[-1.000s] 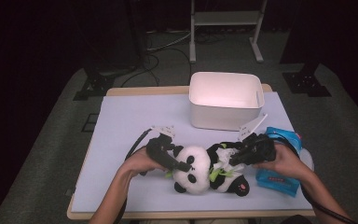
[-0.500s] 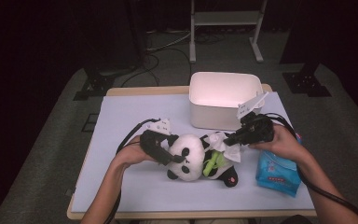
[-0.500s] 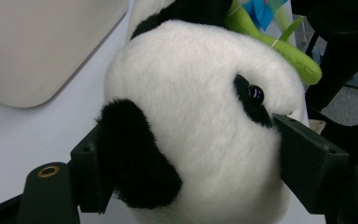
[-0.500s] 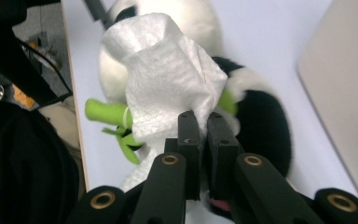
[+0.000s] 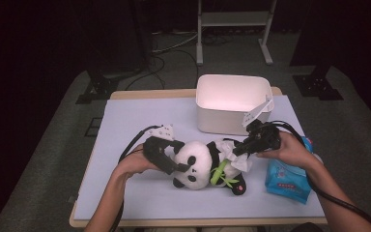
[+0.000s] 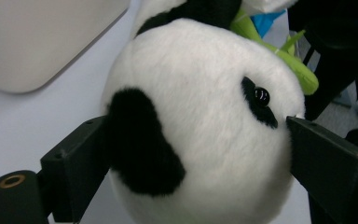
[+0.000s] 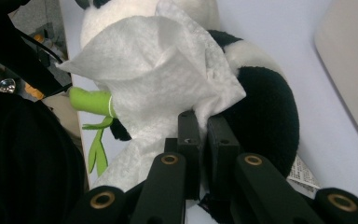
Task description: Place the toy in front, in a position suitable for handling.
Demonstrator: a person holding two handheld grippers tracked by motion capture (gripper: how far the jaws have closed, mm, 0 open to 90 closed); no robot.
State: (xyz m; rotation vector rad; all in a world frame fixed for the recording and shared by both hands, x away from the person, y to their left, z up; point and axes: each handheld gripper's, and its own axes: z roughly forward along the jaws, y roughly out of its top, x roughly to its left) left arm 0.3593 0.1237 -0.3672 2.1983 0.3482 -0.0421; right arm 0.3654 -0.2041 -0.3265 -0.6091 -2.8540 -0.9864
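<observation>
1. I am clamping the left hand-held gripper (image 5: 181,167) on the plush panda (image 5: 204,163)'s soft, light head, lying on the table (image 5: 125,121).
2. I am pinching a flimsy tissue (image 7: 154,70) in the right hand-held gripper (image 7: 208,122), wiping gently.

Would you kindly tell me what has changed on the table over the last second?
The panda plush toy was turned, its head now toward the person's left. The left hand-held gripper clamps the head; the right hand-held gripper, shut on a white tissue, has shifted left onto the body. The white bin and blue tissue pack stayed put.
</observation>
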